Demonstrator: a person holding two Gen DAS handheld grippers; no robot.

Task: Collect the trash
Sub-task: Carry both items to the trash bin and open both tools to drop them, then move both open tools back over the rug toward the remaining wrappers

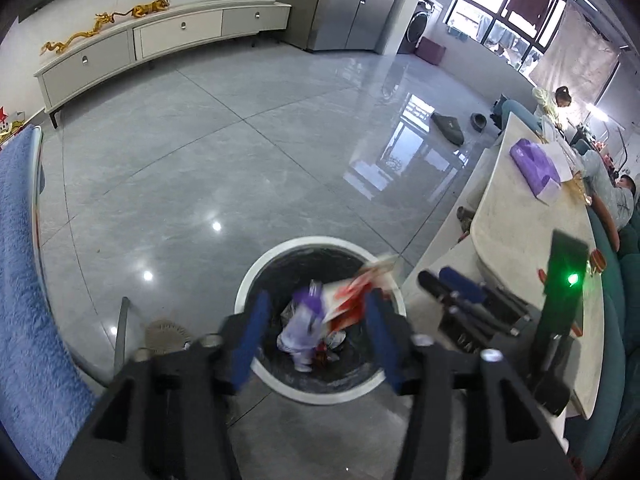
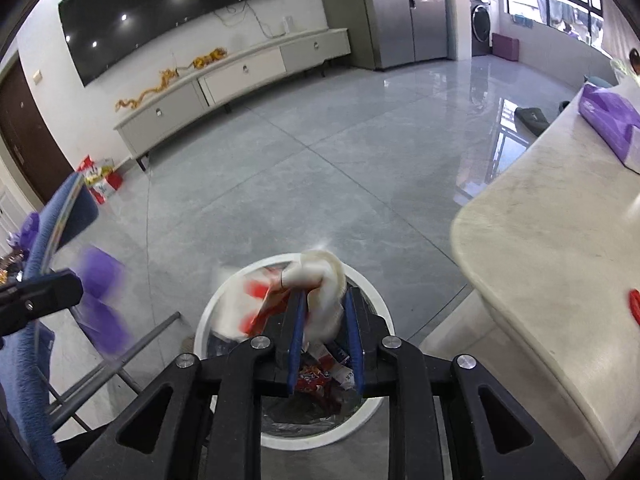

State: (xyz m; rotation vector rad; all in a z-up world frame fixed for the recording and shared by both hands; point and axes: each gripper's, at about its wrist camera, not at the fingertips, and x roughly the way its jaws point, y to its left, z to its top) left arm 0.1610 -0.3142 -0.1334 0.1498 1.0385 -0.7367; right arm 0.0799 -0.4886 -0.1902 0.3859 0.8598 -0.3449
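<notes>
Both claws hang over a round bin (image 1: 320,394) with a white rim that stands on the shiny gray floor (image 1: 200,184), just beside the pale desk (image 1: 520,240); the bin has a dark bag inside and old wrappers lie at the bottom.

The left claw (image 1: 316,332) has its two blue fingers (image 1: 250,344) spread wide with nothing pinched between them; under it a purple and white wrapper (image 1: 306,320) and a red and white wrapper (image 1: 352,296) are blurry over the mouth of the bin; they look like they are loose in the air, but the blur makes that hard to be sure of.

The right claw (image 2: 325,334) has its blue fingers (image 2: 297,336) only part way apart; a crumpled white tissue (image 2: 320,280) sits between them near the tips, over the bin (image 2: 376,292); I cannot tell if the fingers are squeezing it or just next to it. The red and white wrapper (image 2: 260,304) shows here too, just left of the tissue and touching the left finger.

On the desk, far from the bin, lies a purple tissue pack (image 1: 536,170); a small red thing (image 2: 634,306) sits near the desk edge. A blue fuzzy cloth (image 1: 20,280) hangs on the left side. A long white cabinet (image 1: 160,40) with gold dragon toys stands by the far wall.
</notes>
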